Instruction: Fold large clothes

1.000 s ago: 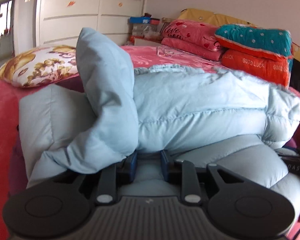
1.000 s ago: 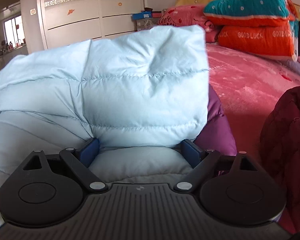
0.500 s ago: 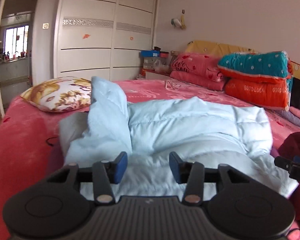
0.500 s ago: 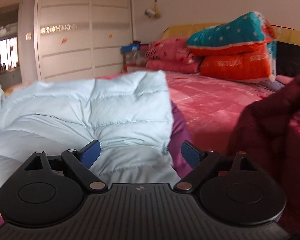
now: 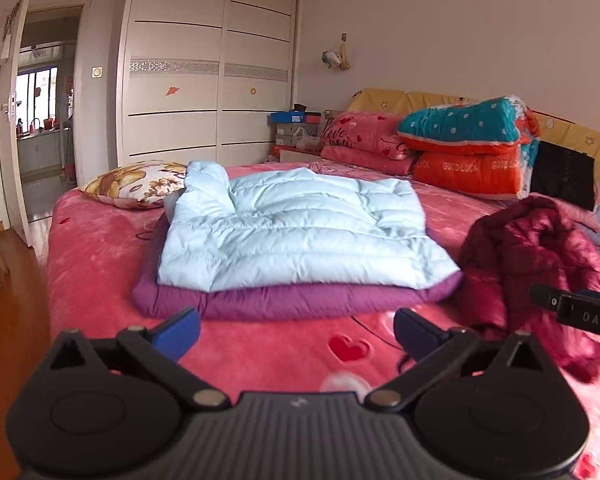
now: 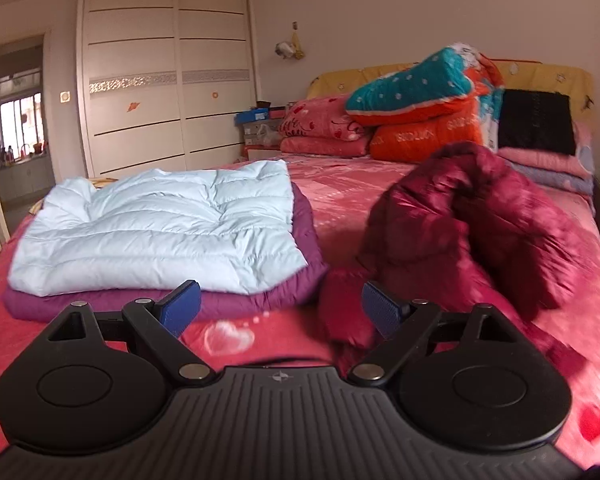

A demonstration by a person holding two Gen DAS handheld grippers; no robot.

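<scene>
Pale blue jacket (image 5: 300, 236): folded flat, stacked square on the folded purple garment (image 5: 292, 300) so the pile stays tidy.
Left tool (image 5: 296, 330): mine — jaws opening wide, nothing between.
Right tool (image 6: 280, 308): jaws apart, empty.
Maroon jacket (image 6: 472, 232): crumpled on the bed (image 6: 340, 196) beside the stack — likely next.

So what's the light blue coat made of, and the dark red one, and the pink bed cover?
The light blue coat looks like a matte, thin woven shell over puffy filling: stitched rows bulge between seams. The dark red coat seems similar but shinier, catching light on its crumpled folds. The pink bed cover looks like fuzzy plush fleece, softly mottled.
</scene>
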